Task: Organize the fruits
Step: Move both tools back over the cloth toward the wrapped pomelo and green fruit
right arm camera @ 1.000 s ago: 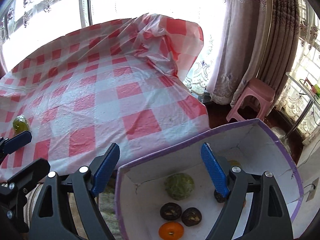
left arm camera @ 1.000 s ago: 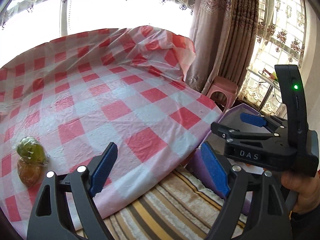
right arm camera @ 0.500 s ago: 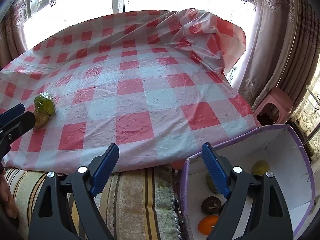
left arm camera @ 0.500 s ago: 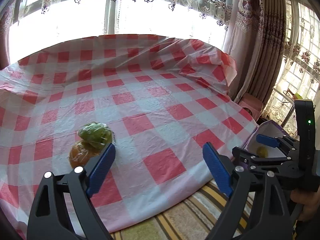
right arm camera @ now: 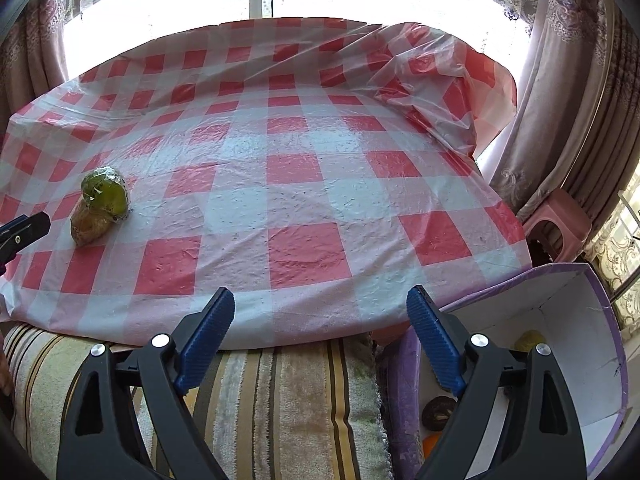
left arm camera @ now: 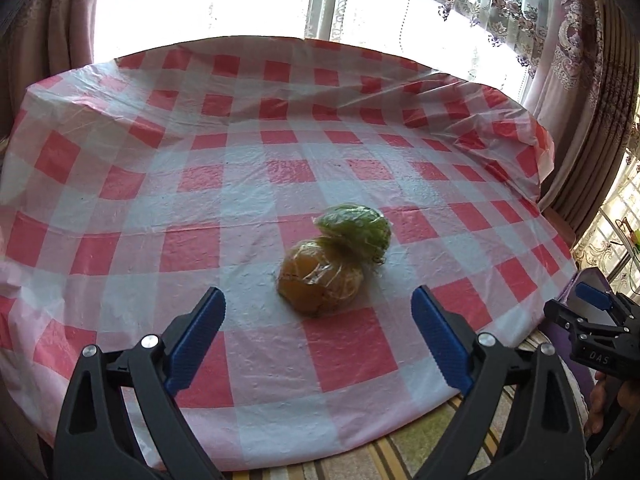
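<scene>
So the left gripper [left arm camera: 318, 312] has its fingers spread wide and opening further, nothing pinched, just bare cloth between the blue pads. Dead ahead at 12 o'clock from it, close by, sit two wrapped fruits on the bench: an orange fruit [left arm camera: 320, 282] in clear film and a green fruit [left arm camera: 354, 228] touching it at its 1 o'clock. Both rest on the red and white checked tablecloth [left arm camera: 240, 184], roughly mid-bench in the left wrist view. From the right wrist view the same pair shows way over at 9 o'clock, green one [right arm camera: 105, 195] nearer the window, orange one [right arm camera: 89, 226] nearer the bench edge. The right gripper [right arm camera: 320, 326] is also wide and opening further, holding nothing, hanging over the bench edge and a striped towel-like cloth [right arm camera: 280, 408] below it. At its 4 o'clock is a purple-rimmed white box [right arm camera: 568, 312] with a few fruits inside, a yellowish one [right arm camera: 529, 340] and a dark one [right arm camera: 438, 408] partly hidden behind the finger. A pink stool [right arm camera: 558, 226] stands by the curtain at 3 o'clock.
</scene>
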`<state>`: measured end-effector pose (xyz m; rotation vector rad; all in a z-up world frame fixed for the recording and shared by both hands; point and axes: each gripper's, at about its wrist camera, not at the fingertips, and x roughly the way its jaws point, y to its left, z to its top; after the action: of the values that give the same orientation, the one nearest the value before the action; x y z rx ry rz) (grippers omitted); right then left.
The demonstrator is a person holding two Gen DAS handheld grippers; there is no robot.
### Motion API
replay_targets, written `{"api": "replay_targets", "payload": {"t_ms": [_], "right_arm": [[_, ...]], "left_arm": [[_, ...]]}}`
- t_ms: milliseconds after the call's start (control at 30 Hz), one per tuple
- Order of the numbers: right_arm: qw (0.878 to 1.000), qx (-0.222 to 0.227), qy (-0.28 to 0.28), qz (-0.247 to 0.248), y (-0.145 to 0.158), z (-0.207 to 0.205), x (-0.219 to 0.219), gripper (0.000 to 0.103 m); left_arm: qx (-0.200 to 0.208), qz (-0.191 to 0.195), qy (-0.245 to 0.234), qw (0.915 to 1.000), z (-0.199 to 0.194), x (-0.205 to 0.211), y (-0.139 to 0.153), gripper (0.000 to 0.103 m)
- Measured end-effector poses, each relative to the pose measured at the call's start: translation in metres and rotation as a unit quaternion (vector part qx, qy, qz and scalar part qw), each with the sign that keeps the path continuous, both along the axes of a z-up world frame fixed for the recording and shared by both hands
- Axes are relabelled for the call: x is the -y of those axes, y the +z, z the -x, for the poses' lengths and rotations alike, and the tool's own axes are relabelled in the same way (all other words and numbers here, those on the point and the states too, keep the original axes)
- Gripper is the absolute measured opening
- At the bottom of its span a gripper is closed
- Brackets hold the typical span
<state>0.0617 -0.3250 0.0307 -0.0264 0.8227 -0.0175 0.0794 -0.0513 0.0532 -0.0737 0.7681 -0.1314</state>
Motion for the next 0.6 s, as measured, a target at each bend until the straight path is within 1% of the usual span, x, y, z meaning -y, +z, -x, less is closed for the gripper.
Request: {"api": "replay_targets", "payload": {"t_ms": [100, 200, 267, 433, 533, 600], "right_arm": [[1.0, 0.0, 0.006, 0.002, -0.001, -0.001, -0.006, 0.085], [1.0, -0.001, 0.01, 0.003, -0.001, -0.003, -0.01, 0.085], [1.0, 0.0, 0.013, 0.003, -0.001, -0.004, -0.013, 0.085], [1.0, -0.002, 0.019, 0.0, -0.002, -0.007, -0.017, 0.085], [1.0, -0.002, 0.025, -0.002, -0.002, -0.009, -0.022, 0.085], [1.0, -0.002, 0.029, -0.002, -0.003, -0.01, -0.026, 0.085]], "left_arm": [[-0.017, -0.005, 0.006, 0.9998, -0.005, -0.004, -0.007, 0.096], [-0.03, -0.01, 0.002, 0.9995, -0.01, -0.004, -0.013, 0.099], [-0.04, -0.012, -0.002, 0.9991, -0.014, -0.004, -0.017, 0.099], [-0.054, -0.018, 0.001, 0.9984, -0.025, -0.008, -0.025, 0.099], [-0.061, -0.029, 0.002, 0.9977, -0.032, -0.01, -0.03, 0.099], [-0.065, -0.038, -0.006, 0.9972, -0.037, -0.008, -0.032, 0.099]]}}
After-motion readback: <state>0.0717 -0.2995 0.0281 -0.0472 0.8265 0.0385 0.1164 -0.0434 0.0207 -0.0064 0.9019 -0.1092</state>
